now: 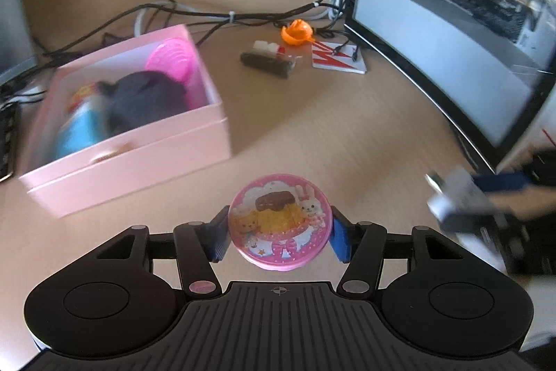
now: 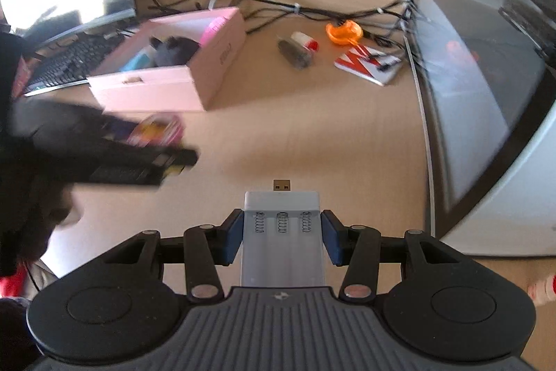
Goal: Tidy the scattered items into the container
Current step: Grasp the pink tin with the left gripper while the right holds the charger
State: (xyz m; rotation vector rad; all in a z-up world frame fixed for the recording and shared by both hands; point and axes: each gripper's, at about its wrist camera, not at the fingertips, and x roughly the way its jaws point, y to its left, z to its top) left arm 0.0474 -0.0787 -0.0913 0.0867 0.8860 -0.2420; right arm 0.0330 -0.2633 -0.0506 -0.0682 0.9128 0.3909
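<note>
Left tongs low in the middle of the left view, blue pads pinching a round pink tin by its edges, up off the desk. Right tongs low in the middle of the right view, pinching a white charger by its long sides, with a metal plug poking out in front.

Pink box at the middle left of the left view, open on top. Already inside: a blue thing, a dark thing and a pink thing. Not yet in the box, up near the top middle: an orange toy, a dark tube and a red and white booklet, close to the wires and the big screen.

Things that might go wrong, as a guess:
- Tin held only at two small spots on a round, smooth rim. Could twist or pop out with a fast swing.
- Two full tongs, one box. Could bump together over it if both go at once.
- Box looks light and partly full. Could slide if knocked on the wall, or let the tin rest on the pile and roll off.
- Plug on the charger could catch on the box rim if brought in too low.
- Later, wires could snag the tongs by the orange toy.
</note>
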